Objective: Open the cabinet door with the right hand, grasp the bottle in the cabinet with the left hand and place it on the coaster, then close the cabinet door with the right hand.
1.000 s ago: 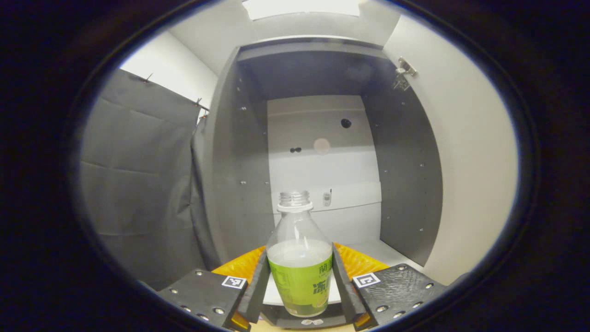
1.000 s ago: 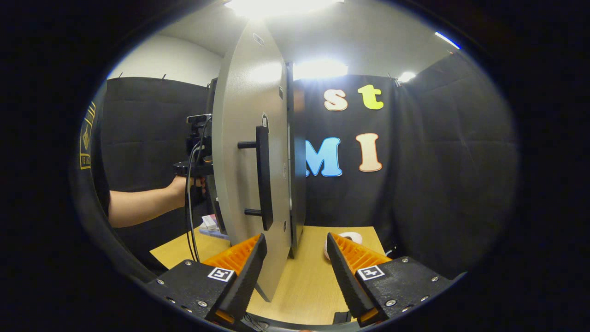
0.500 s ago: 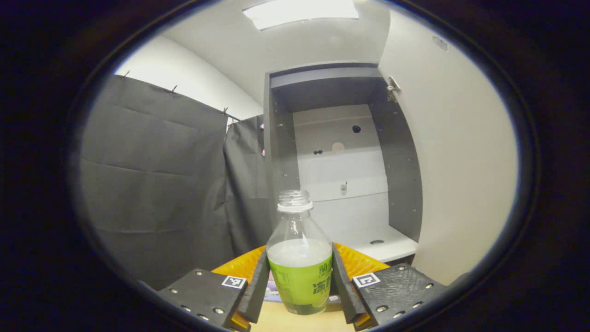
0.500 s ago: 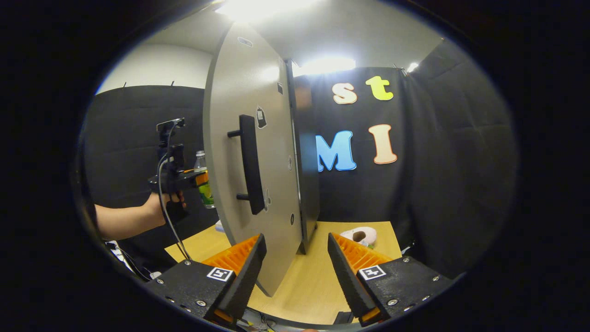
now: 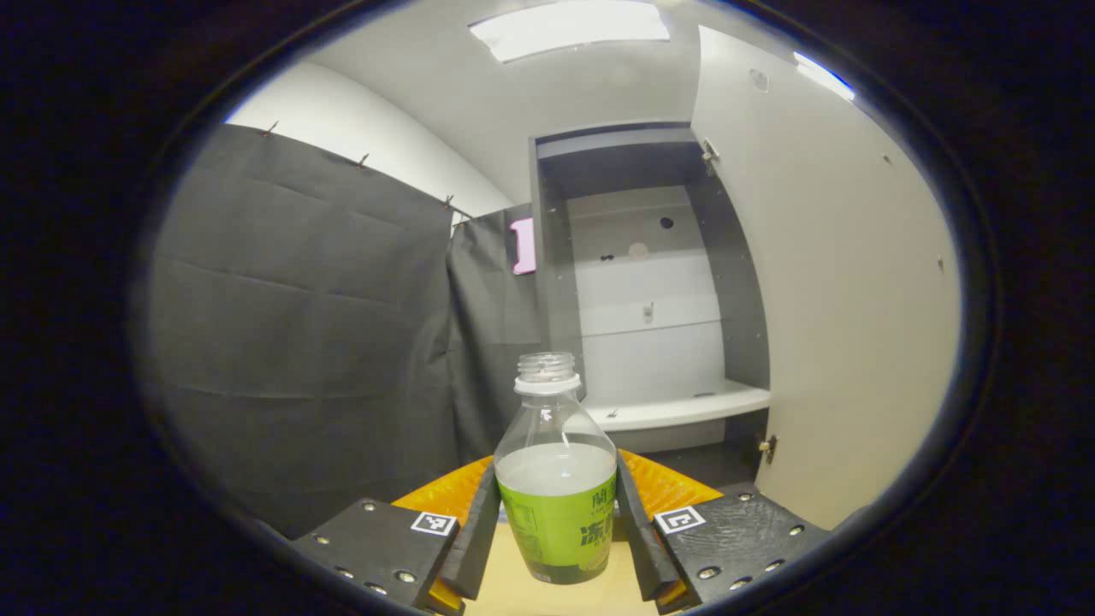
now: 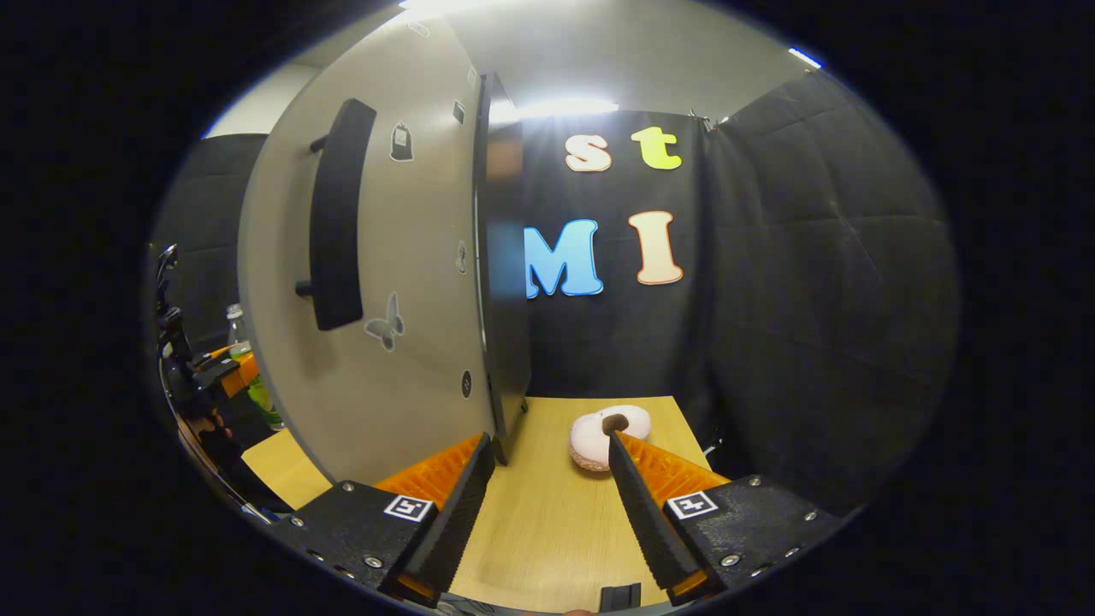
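The cabinet [image 5: 650,299] stands open, its door [image 5: 847,291] swung wide to the right of the left gripper view, and its pale shelf lies bare. In the right gripper view the same door [image 6: 385,282] shows its outer face with the dark handle [image 6: 335,227] up and to the left of the right claw [image 6: 547,505]. That claw is open and empty, its fingers spread above the desk [image 6: 547,513].

The left claw [image 5: 556,522] grips the bottle [image 5: 556,479], one finger pressed on each side of the green label. The bottle stands upright, neck up and uncapped, half full of pale liquid, well clear of the cabinet mouth. In the right gripper view it shows as a small shape [image 6: 248,359] beyond the door's left edge.

The coming placement turns on where the coaster lies from the bottle. A pale round pad [image 6: 609,435] rests on the desk just right of the cabinet's foot, partly behind the right claw's finger; this may be the coaster, though that cannot be told for sure. If so, the open door stands between it and the bottle, and the right claw is the nearer.
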`<state>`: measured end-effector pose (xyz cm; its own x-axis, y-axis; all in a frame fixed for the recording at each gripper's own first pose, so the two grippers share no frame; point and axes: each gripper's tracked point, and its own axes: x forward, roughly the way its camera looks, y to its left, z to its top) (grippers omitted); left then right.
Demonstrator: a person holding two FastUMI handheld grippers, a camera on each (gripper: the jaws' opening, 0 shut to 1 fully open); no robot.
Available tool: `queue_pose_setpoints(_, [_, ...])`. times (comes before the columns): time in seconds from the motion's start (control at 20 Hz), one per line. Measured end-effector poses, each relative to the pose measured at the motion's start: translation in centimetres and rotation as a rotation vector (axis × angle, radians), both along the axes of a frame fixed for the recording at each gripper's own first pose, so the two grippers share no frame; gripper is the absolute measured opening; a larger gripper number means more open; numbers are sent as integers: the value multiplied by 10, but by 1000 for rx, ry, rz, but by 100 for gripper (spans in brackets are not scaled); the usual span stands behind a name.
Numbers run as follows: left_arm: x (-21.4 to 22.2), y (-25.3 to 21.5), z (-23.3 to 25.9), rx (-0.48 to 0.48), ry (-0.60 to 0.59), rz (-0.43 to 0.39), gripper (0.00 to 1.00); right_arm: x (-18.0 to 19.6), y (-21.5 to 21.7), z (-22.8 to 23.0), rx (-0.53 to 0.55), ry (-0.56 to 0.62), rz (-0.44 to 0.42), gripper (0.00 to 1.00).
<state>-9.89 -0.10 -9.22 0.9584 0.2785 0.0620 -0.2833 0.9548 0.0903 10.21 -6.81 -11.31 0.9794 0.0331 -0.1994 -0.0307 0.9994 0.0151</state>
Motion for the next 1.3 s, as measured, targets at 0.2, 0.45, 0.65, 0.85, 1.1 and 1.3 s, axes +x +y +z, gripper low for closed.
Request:
queue_pose_setpoints(0.2, [-24,6,-70,-3,3,18,69,8,-24,-38,-95,-19,-128,84])
queue_pose_setpoints(0.45, [-44,15,-166,5,43,75,69,15,-12,-101,-265,117,-44,88])
queue_pose_setpoints(0.65, [-53,28,-223,-29,87,130,69,12,-7,-126,-323,183,4,92])
queue_pose_setpoints(0.85, [-54,35,-221,-46,47,131,69,11,2,-131,-291,217,-1,93])
queue_pose_setpoints(1.1, [-55,38,-210,-66,49,86,90,13,25,-129,-286,221,35,92])
queue_pose_setpoints(1.3, [-65,43,-186,-112,43,71,91,11,31,-126,-286,225,37,93])
